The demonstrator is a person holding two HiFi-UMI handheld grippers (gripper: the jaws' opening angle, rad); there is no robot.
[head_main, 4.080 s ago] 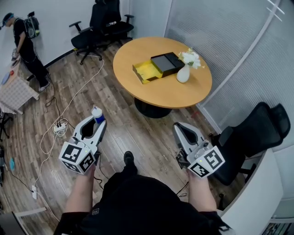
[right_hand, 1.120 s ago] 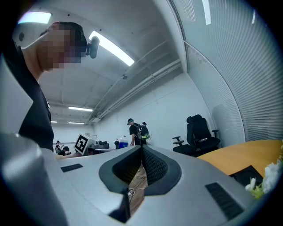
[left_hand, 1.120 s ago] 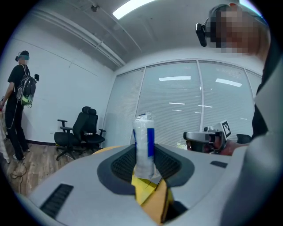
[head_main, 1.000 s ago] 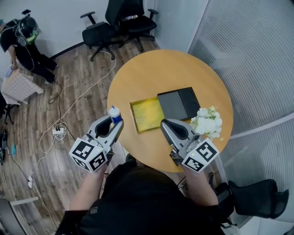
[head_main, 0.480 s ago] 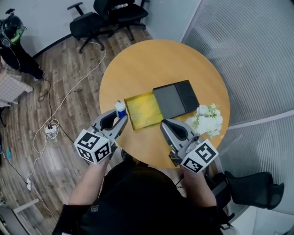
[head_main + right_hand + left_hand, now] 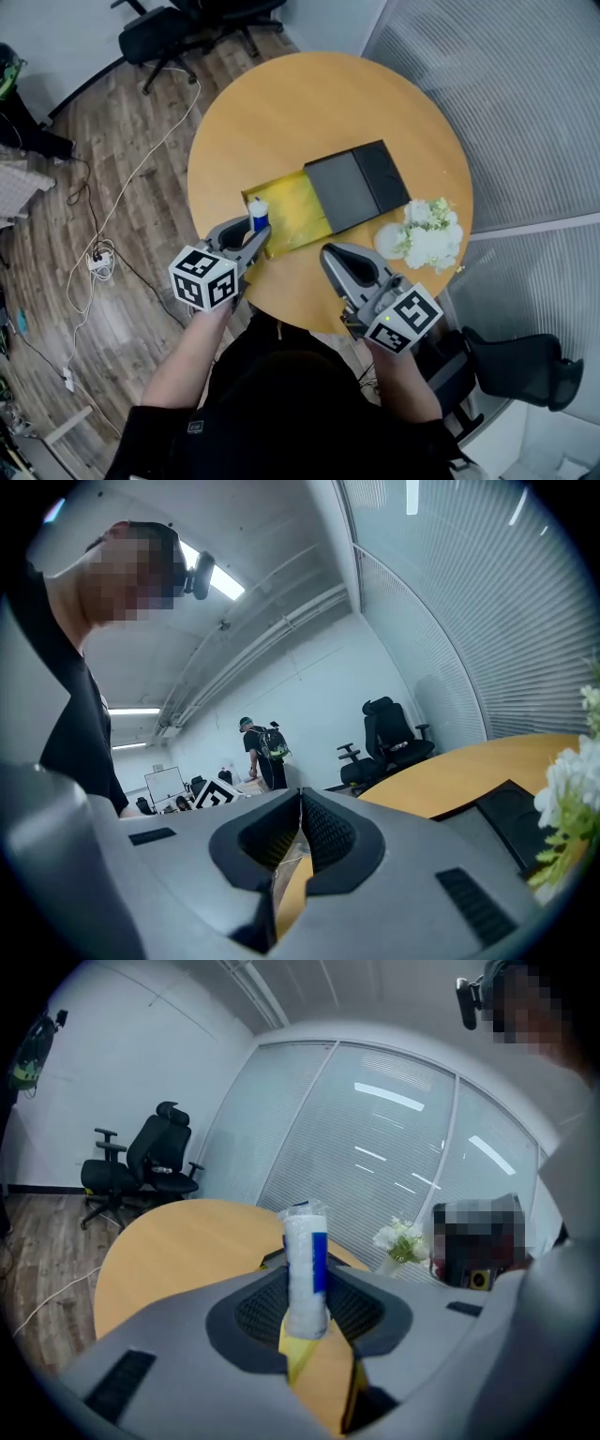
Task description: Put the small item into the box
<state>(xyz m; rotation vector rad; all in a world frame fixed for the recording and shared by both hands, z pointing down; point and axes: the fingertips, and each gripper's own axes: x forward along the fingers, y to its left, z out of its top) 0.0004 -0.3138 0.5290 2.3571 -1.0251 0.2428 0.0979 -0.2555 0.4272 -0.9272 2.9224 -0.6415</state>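
Note:
A small white item with a blue label point(image 6: 259, 215) stands upright between the jaws of my left gripper point(image 6: 255, 234), which is shut on it. It hangs over the near left corner of the open yellow box point(image 6: 298, 208), which lies on the round wooden table point(image 6: 281, 112). A black lid point(image 6: 359, 185) adjoins the box on its right. In the left gripper view the item point(image 6: 305, 1269) fills the gap between the pads, with the yellow box point(image 6: 300, 1358) just below. My right gripper point(image 6: 330, 251) hovers over the table's near edge, its jaws shut on nothing point(image 6: 300, 799).
A white vase of white flowers point(image 6: 427, 234) stands on the table right of the right gripper. Black office chairs point(image 6: 155, 28) stand beyond the table, and another point(image 6: 525, 375) at the lower right. Cables and a power strip point(image 6: 98, 258) lie on the wooden floor at left.
My left gripper has come down and forward with the item, from the table's left edge to over the yellow box's near corner. The right gripper has sunk slightly.

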